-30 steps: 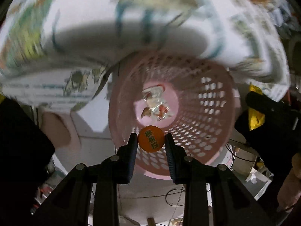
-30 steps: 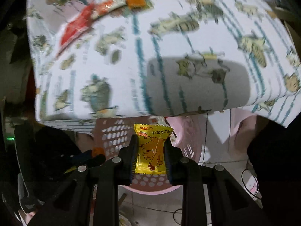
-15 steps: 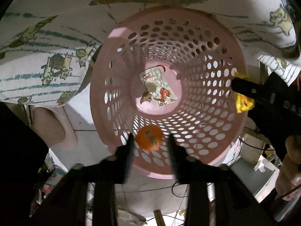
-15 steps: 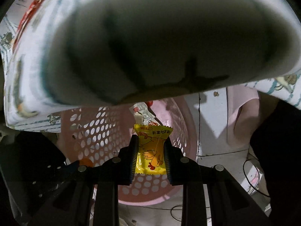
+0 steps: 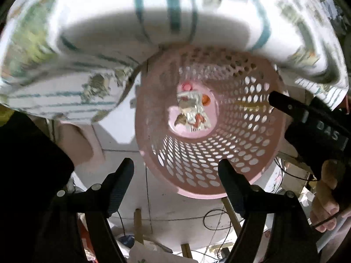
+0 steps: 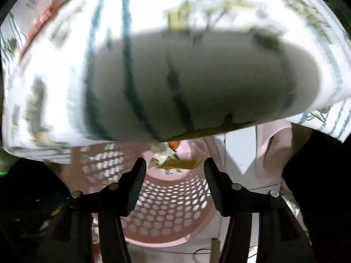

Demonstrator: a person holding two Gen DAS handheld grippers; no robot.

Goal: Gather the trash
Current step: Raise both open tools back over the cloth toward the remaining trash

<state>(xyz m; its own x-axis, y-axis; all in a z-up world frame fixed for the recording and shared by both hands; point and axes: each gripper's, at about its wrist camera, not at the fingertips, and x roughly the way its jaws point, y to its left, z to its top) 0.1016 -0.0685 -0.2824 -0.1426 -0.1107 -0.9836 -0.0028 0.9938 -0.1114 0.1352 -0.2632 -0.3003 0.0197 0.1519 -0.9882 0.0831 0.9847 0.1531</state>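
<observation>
Lying at the bottom of the pink basket (image 5: 252, 149), the orange cap (image 5: 205, 100) sat at two o'clock of the crumpled wrappers (image 5: 191, 111), while both the left gripper (image 5: 175, 180) and the right gripper (image 6: 175, 175) gaped empty above. A second ago they pinched the cap and a yellow packet, which now blurred over the wrappers. Swinging away fast could clip the rim or the tablecloth (image 6: 65, 70) overhanging at twelve and tip the basket.

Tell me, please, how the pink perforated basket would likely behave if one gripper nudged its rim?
The pink basket is probably light: thin, hole-riddled walls, holding only a few wrappers. Being tall and narrowing toward its base, it may slide or tip rather than resist.
</observation>
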